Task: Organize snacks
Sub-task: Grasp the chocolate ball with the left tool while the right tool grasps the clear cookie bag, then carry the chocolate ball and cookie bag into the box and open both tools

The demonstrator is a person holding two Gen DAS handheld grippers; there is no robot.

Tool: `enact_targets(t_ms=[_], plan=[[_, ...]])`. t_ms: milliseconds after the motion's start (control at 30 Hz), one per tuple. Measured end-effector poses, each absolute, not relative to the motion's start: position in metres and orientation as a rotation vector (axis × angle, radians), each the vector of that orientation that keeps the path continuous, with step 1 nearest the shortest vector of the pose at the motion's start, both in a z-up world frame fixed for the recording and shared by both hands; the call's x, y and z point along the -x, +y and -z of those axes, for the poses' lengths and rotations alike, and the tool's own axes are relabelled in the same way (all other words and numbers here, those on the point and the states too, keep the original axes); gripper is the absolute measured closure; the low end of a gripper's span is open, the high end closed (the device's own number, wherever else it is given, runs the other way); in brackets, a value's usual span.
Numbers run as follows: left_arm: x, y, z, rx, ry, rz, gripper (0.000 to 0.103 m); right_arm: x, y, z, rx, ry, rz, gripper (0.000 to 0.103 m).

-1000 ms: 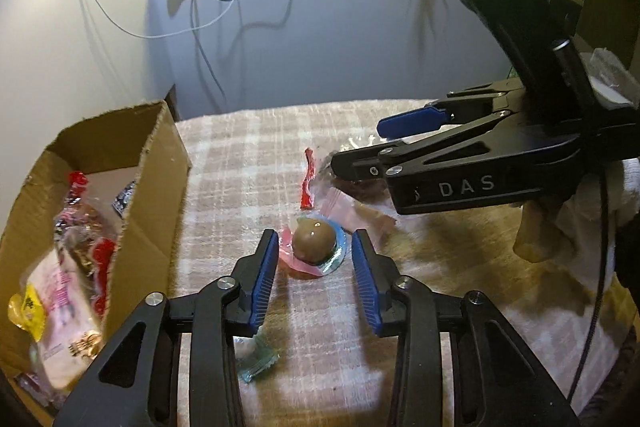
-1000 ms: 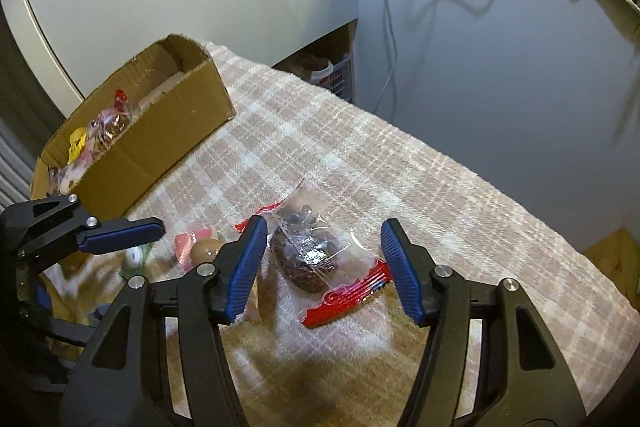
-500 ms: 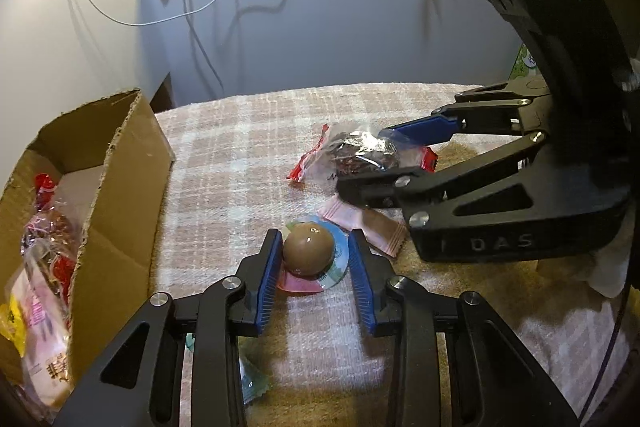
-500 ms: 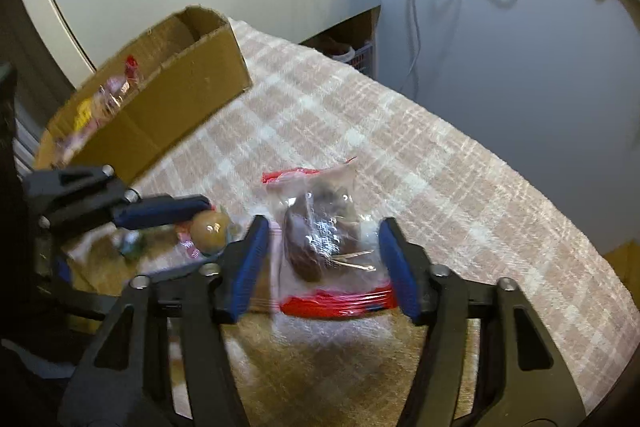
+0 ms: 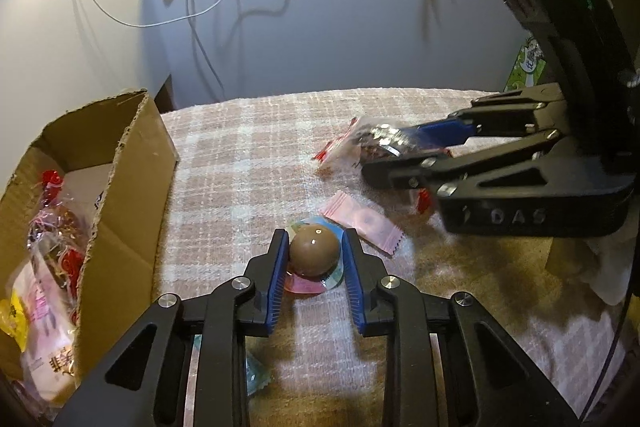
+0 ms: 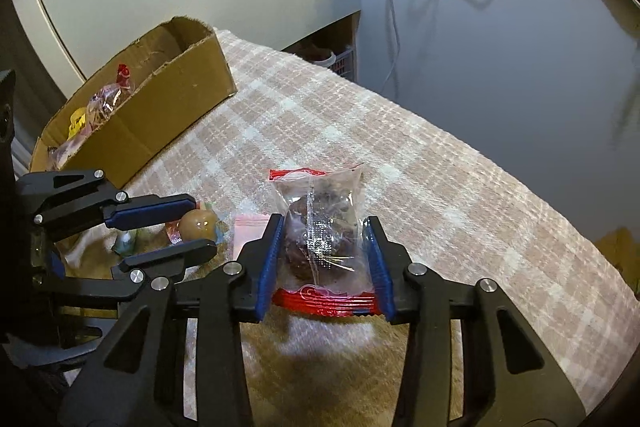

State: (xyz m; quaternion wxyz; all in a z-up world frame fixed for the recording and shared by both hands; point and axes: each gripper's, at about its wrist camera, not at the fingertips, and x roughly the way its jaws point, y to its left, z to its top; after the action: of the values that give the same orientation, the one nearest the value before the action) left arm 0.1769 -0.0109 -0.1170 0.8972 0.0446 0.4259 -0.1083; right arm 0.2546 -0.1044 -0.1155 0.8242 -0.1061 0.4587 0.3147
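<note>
My left gripper (image 5: 314, 253) is shut on a round brown candy ball (image 5: 314, 254) in a pink and blue wrapper, low over the checked cloth. It also shows in the right wrist view (image 6: 196, 223). My right gripper (image 6: 325, 251) is shut on a clear packet with red ends (image 6: 322, 231) holding a dark snack, lifted off the cloth. The packet also shows in the left wrist view (image 5: 362, 145). A cardboard box (image 5: 120, 195) with several wrapped snacks stands to the left, also in the right wrist view (image 6: 160, 115).
A pink sachet (image 5: 362, 223) lies on the cloth between the grippers. A small blue-green wrapped sweet (image 5: 254, 373) lies under my left gripper. A white wall with hanging cables (image 5: 192, 7) stands behind the table. The table's far edge (image 6: 500, 163) drops off to the right.
My left gripper has closed onto the candy ball. My right gripper has closed on the clear packet and lifted it off the cloth.
</note>
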Motion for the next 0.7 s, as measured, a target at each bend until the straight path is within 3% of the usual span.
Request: enact_targets(t_ms=[700], plan=[[-0.142, 0.030, 0.040, 0.019, 0.641, 0.206, 0.078, -0.209, -0.096, 0.027, 0.209, 0.812, -0.632, 0.062]])
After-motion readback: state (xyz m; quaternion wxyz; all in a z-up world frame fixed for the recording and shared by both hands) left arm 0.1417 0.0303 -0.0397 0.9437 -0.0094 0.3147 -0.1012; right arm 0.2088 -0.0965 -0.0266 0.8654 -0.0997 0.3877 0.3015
